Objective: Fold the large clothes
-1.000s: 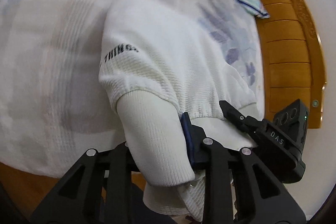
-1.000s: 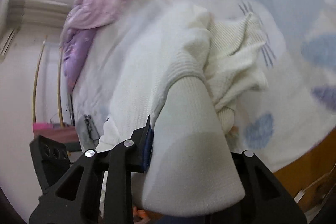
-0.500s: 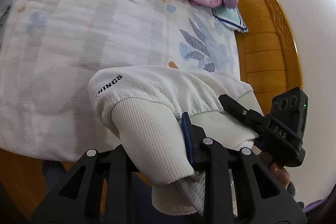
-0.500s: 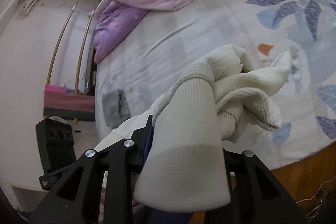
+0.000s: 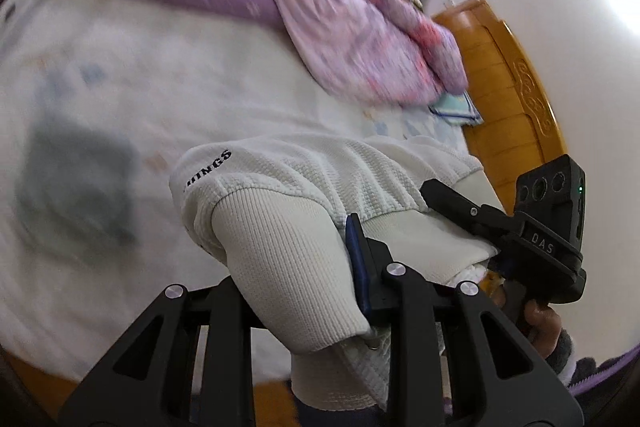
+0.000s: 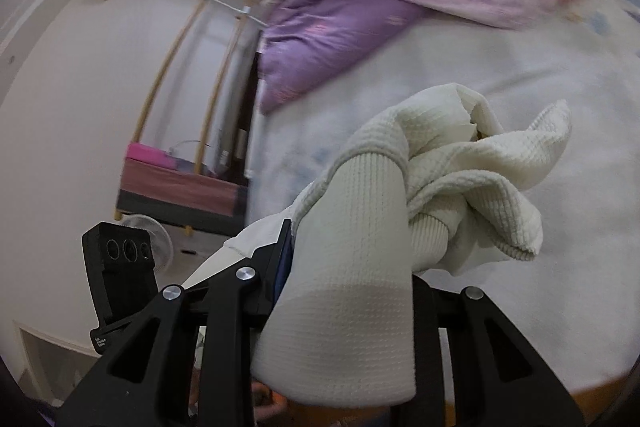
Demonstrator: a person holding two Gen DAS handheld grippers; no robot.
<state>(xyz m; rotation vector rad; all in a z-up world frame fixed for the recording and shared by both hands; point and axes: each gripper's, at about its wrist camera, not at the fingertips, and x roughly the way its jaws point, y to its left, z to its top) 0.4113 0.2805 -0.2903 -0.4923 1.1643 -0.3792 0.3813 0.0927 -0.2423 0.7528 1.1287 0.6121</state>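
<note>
One cream waffle-knit sweater (image 5: 320, 187), pinched at its ribbed hem by both the left gripper (image 5: 304, 267) and the right gripper (image 6: 344, 267). Only the left view shows its black lettering; only the right, its bunched sleeve (image 6: 480, 195).

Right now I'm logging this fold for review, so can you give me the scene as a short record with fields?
garment: white sweater, bunched, ribbed hem gripped at two spots
left claw: shut on the hem
right claw: shut on the hem
sweater position: held up over the bed, sleeve hanging crumpled
print: dark lettering near a shoulder seam
on bed: purple quilt, dark blurred item
beside bed: wooden footboard
</note>
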